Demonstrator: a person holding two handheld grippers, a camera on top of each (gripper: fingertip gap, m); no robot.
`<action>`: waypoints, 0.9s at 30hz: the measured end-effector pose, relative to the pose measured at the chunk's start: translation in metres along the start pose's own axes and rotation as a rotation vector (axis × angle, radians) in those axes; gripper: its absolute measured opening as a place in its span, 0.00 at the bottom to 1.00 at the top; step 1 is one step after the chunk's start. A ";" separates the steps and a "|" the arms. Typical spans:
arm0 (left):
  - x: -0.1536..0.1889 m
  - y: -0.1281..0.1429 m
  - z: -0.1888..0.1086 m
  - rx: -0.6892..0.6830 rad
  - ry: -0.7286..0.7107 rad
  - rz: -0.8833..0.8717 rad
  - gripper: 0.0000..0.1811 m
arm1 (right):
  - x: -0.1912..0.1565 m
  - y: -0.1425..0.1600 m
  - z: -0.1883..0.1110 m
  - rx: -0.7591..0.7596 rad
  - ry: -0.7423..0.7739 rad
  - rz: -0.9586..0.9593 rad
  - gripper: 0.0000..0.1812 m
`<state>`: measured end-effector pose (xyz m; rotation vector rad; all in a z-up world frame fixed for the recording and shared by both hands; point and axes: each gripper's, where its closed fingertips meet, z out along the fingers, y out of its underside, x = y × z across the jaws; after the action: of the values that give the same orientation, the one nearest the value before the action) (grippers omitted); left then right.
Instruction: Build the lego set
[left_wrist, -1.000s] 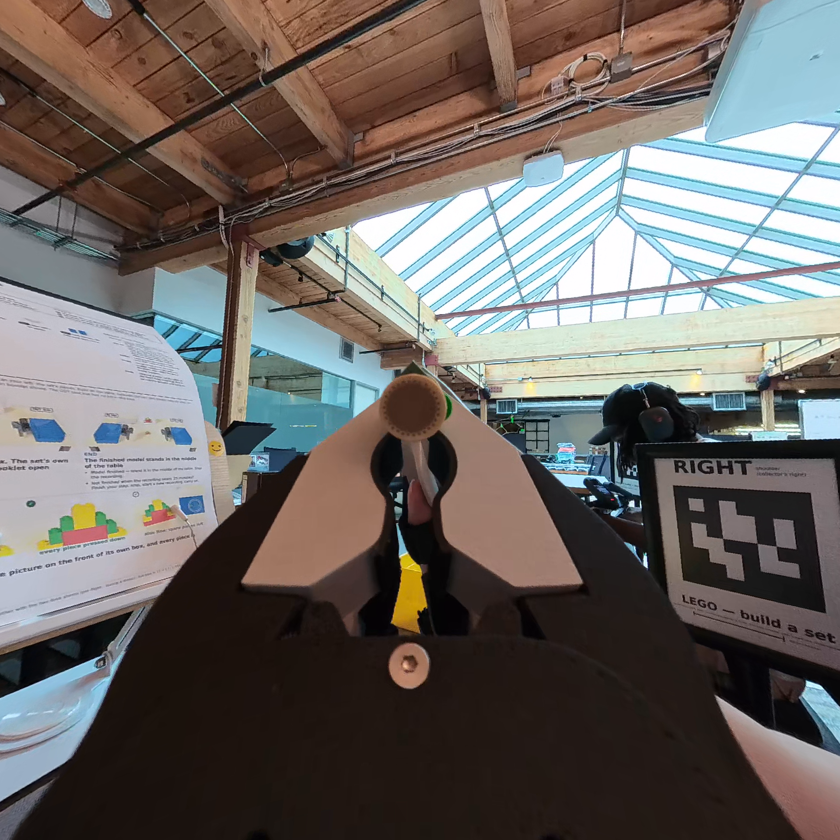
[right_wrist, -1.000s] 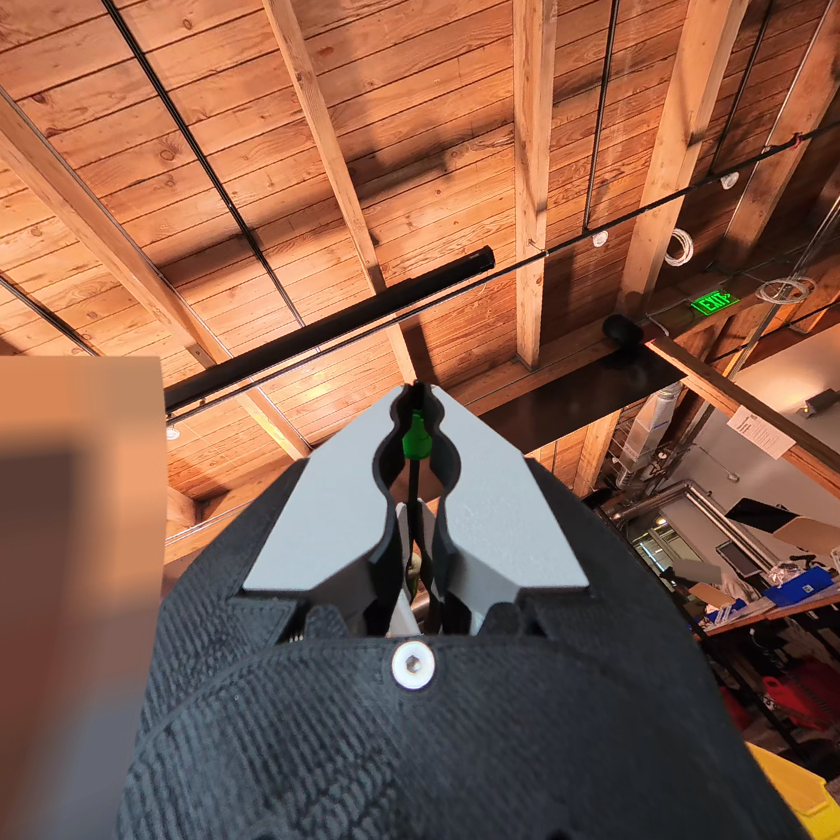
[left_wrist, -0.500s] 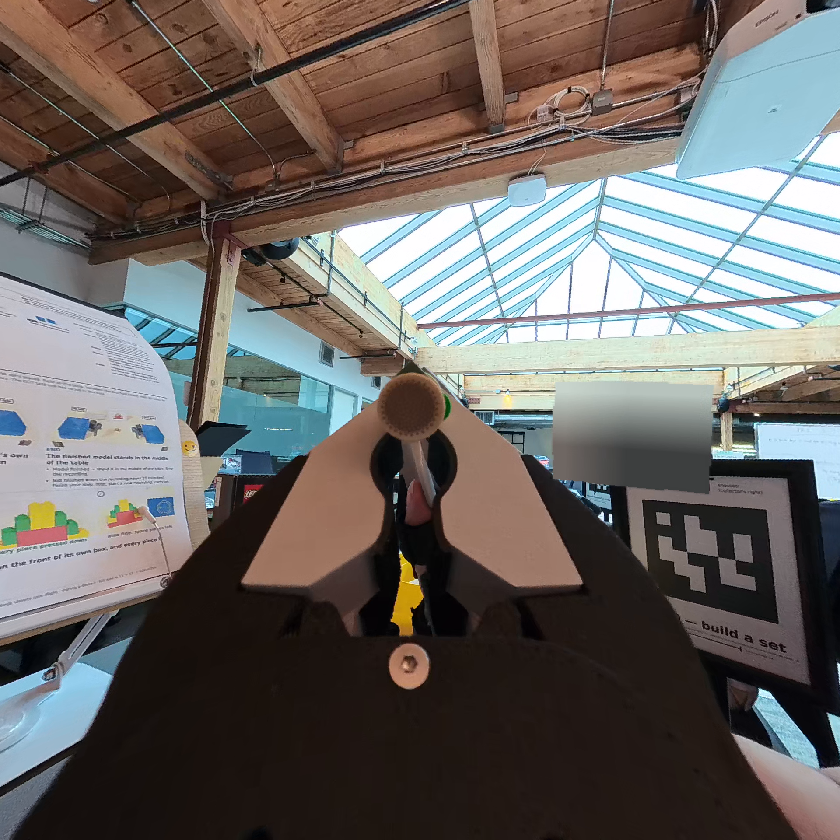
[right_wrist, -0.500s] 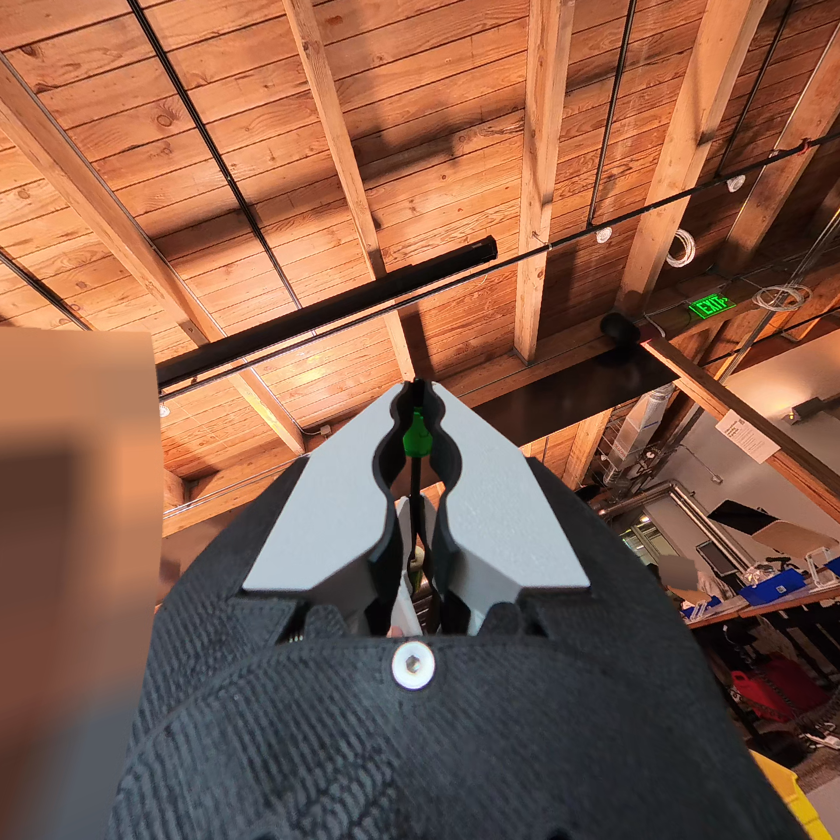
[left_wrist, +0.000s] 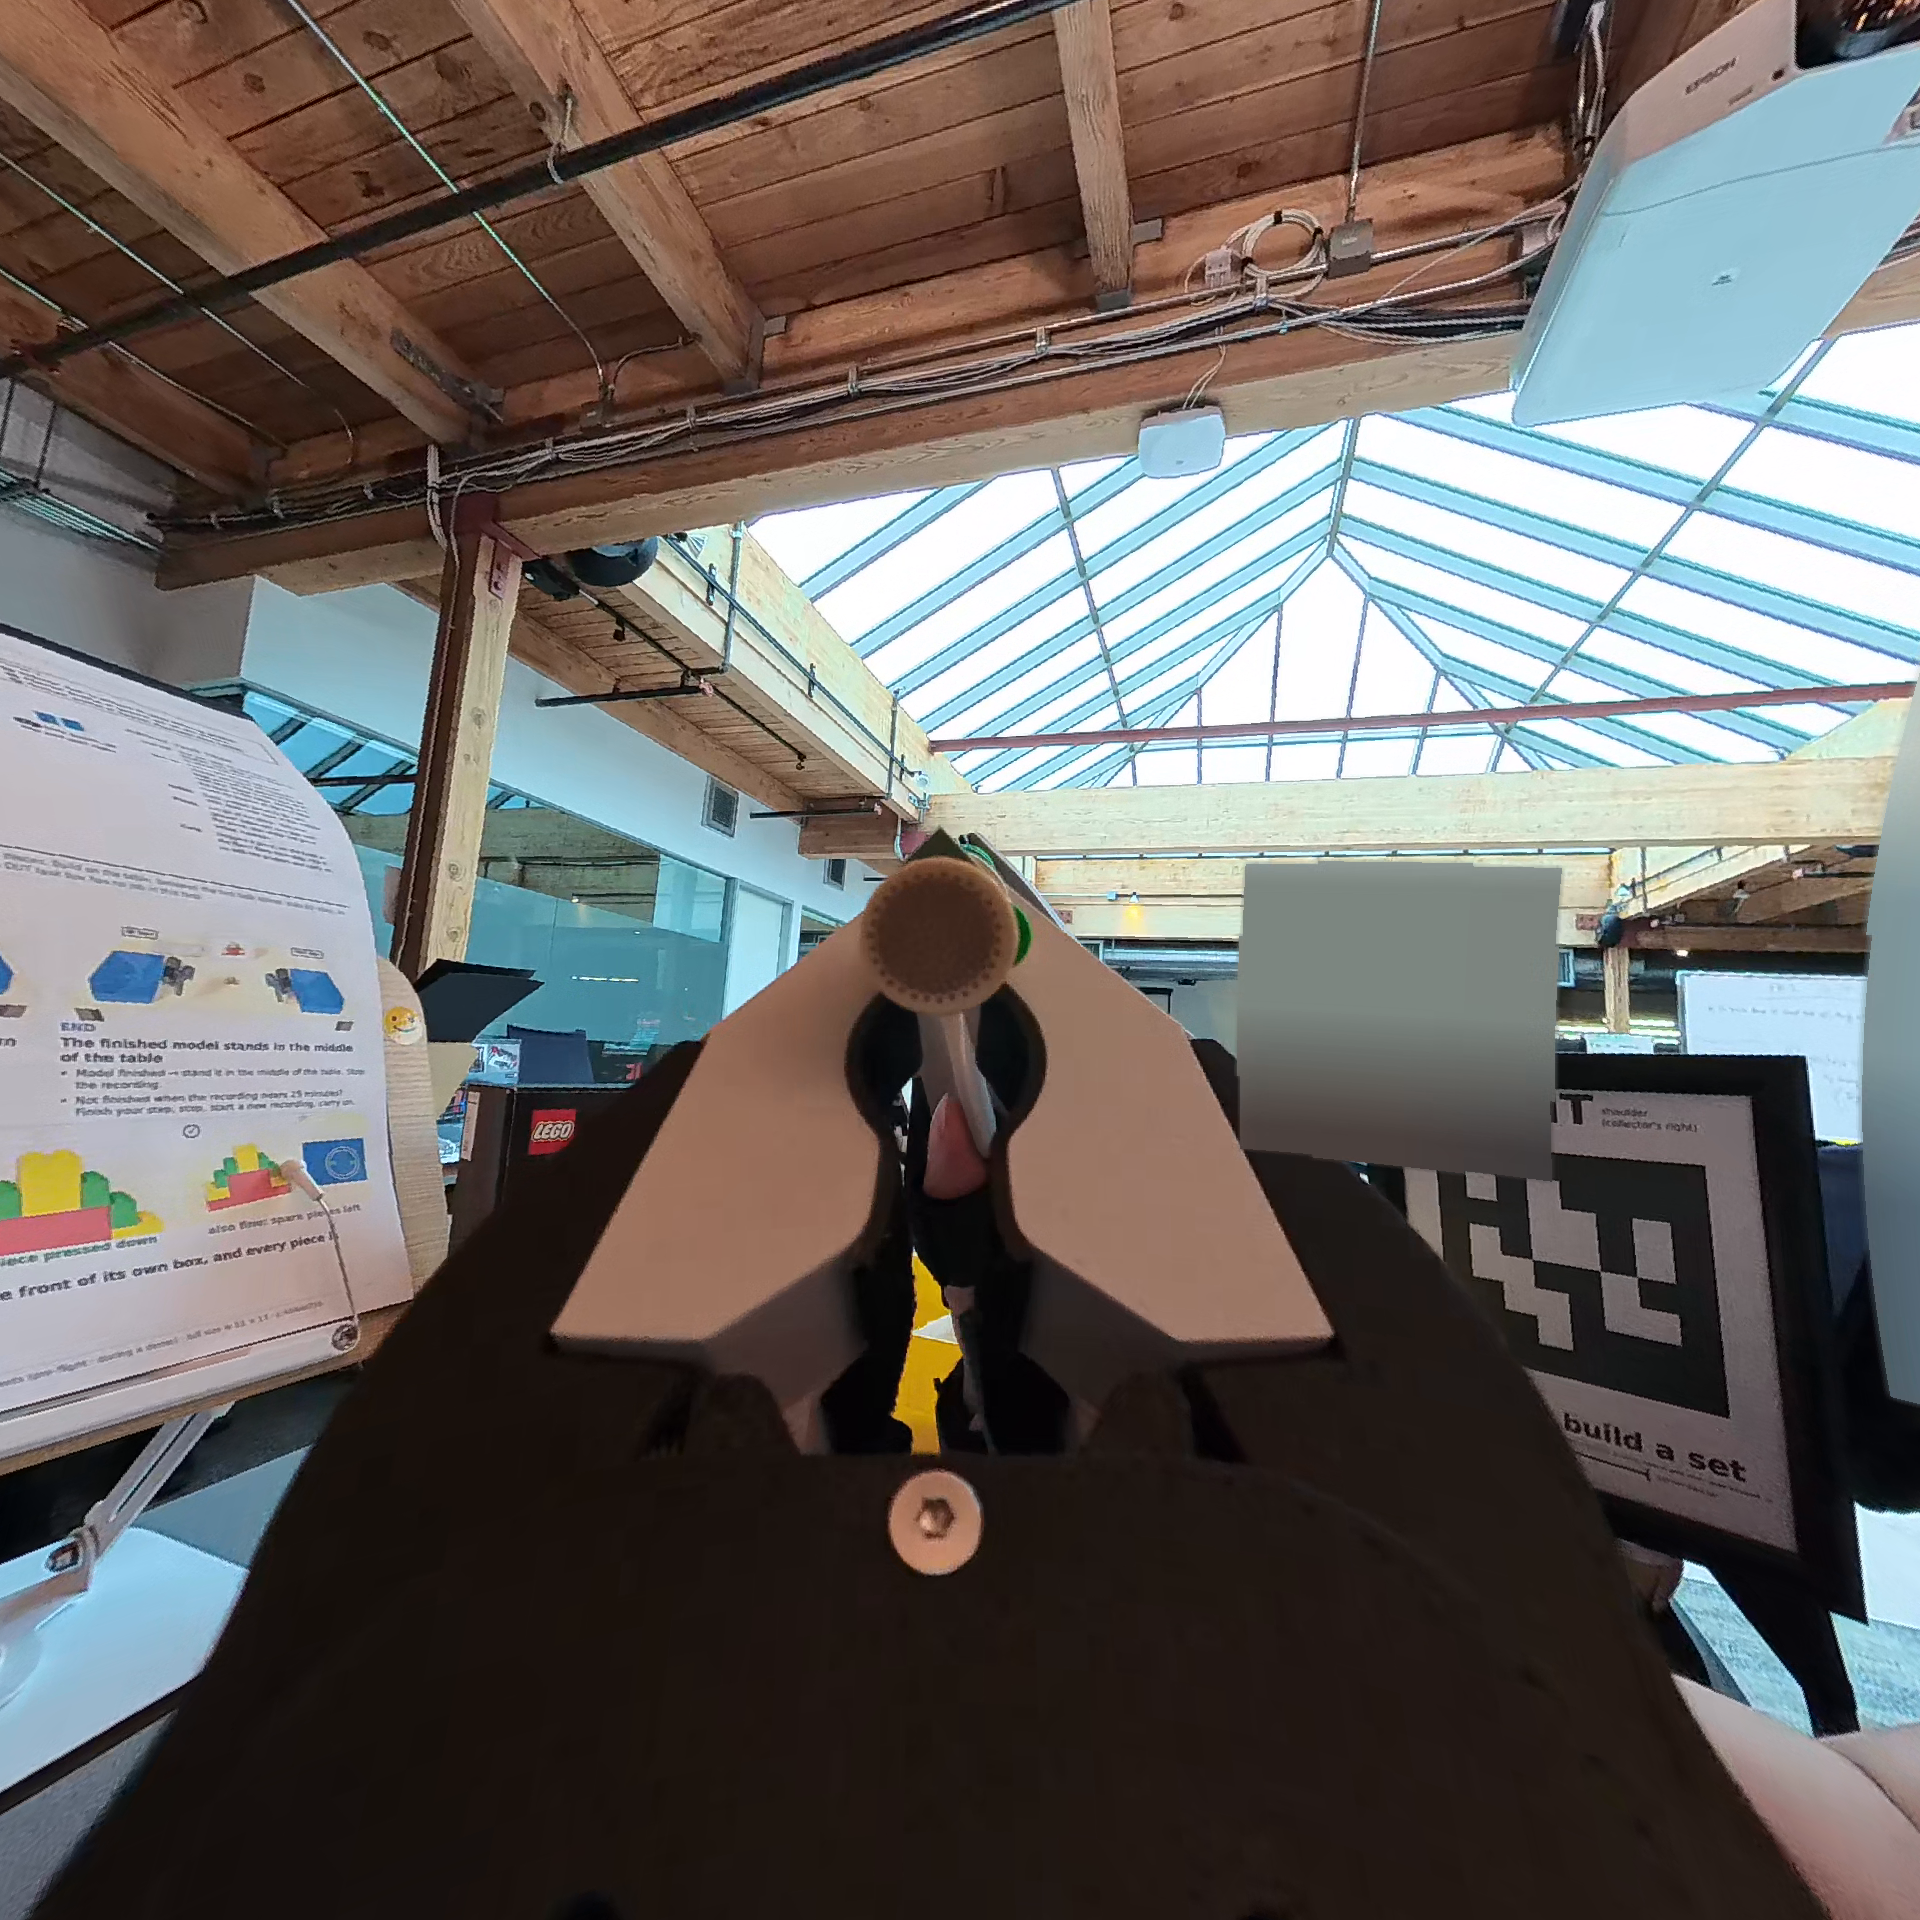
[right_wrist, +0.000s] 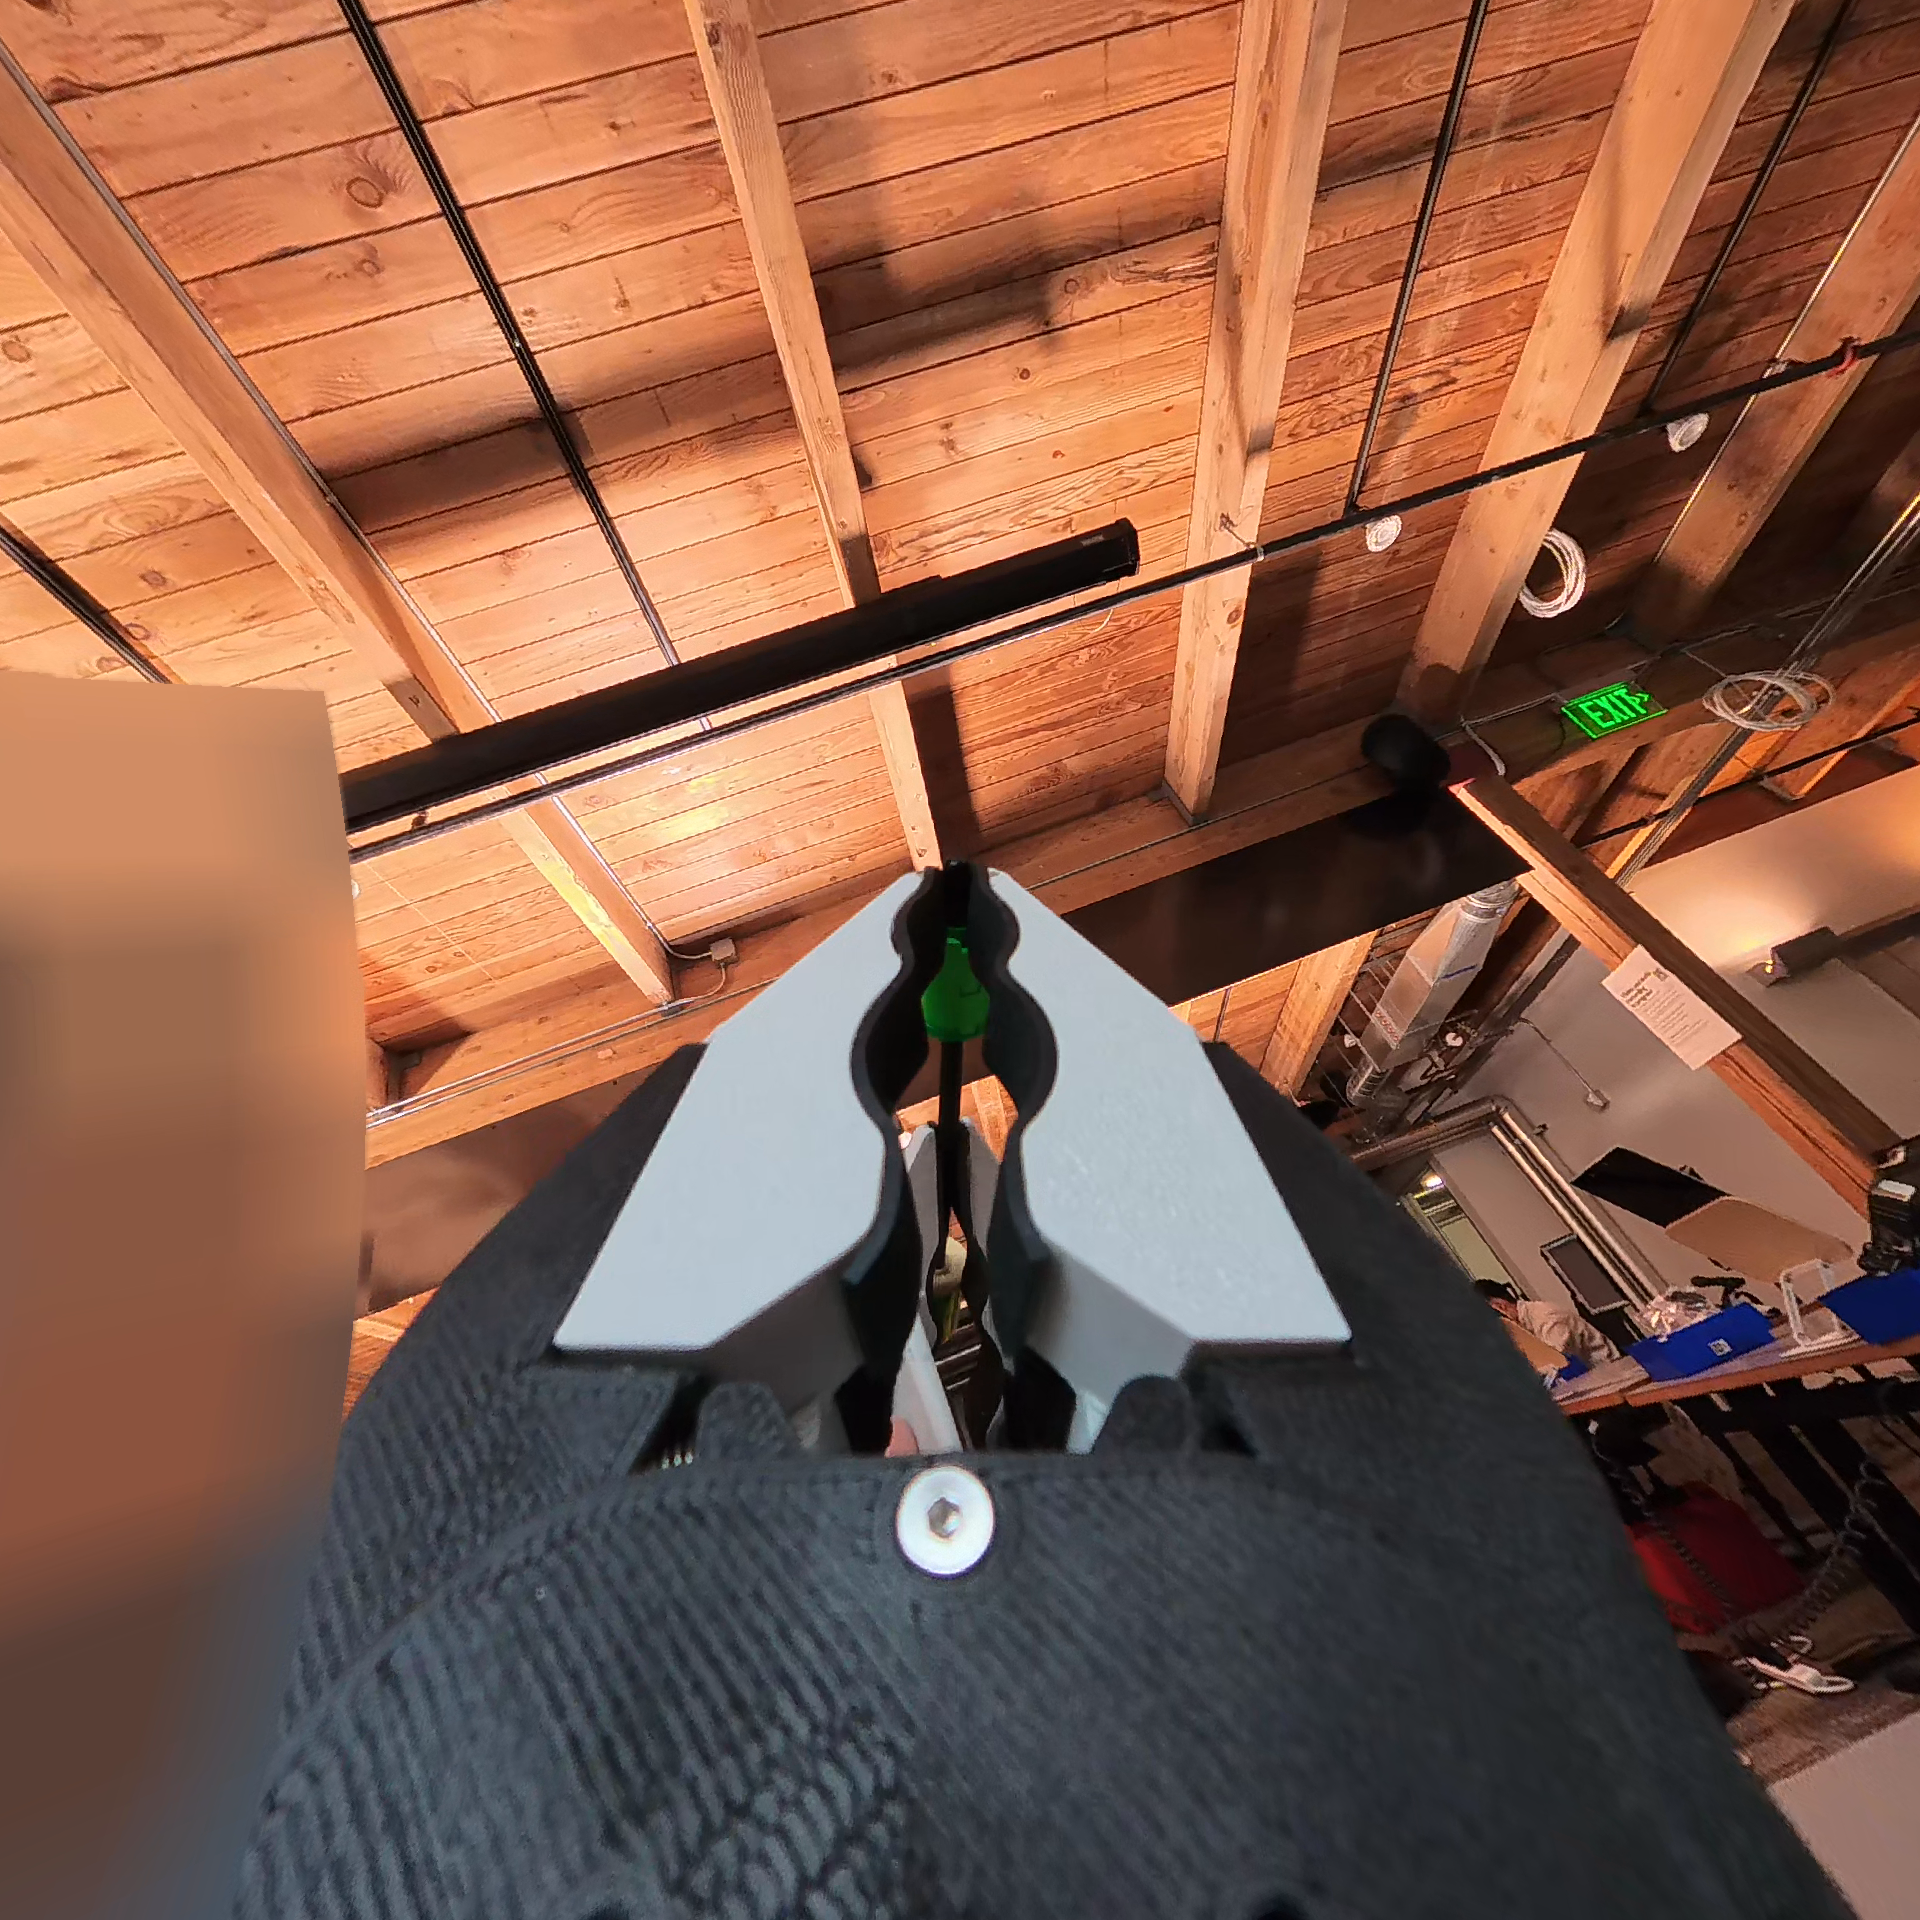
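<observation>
Starting at the left edge of the left wrist view: passing an instruction sheet (left_wrist: 177, 1039) propped over the white worktop (left_wrist: 104, 1662), then a black lego box (left_wrist: 540, 1132) low behind it.

Reaching the frame's centre: finding the left tongs (left_wrist: 940, 862) pointing up and forward, clamping shut on a white stalk (left_wrist: 961, 1070). Carrying a tan studded disc (left_wrist: 940, 935) at the tips. Lying lengthwise along the tongs, disc end farthest out. Glimpsing a green fleck just behind the disc's right rim; cannot tell what it belongs to.

Moving right: passing a framed marker board (left_wrist: 1621, 1299), with a projector (left_wrist: 1714, 208) in the upper right.

In the right wrist view: aiming the right tongs (right_wrist: 951, 873) steeply at the plank ceiling (right_wrist: 935, 312), pinching closed on a green piece (right_wrist: 954, 997) on a thin black rod (right_wrist: 948, 1122), again running along the tongs.

Judging the next step as mating these two parts. Holding one part in each pair of tongs, so neither being nearer. Not showing the other tongs clearly in either view, so cannot tell the gap or offset between them.

Compared with a second ago: sheet and board sliding slightly leftward in frame, suggesting a small rightward swing; keeping both grips unchanged.
</observation>
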<state>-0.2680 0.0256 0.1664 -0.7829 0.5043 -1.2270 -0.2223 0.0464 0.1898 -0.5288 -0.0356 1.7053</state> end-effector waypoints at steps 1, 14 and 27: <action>0.000 0.000 0.000 0.003 0.000 -0.001 0.01 | 0.000 0.001 0.000 -0.001 -0.003 0.001 0.03; -0.001 -0.001 -0.001 0.019 0.010 -0.029 0.01 | -0.002 0.003 0.000 -0.008 0.003 -0.037 0.04; 0.001 -0.002 -0.001 0.026 0.022 -0.033 0.01 | -0.006 0.006 0.002 -0.025 -0.006 -0.059 0.04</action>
<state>-0.2701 0.0239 0.1675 -0.7584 0.4942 -1.2713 -0.2282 0.0403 0.1919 -0.5363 -0.0763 1.6508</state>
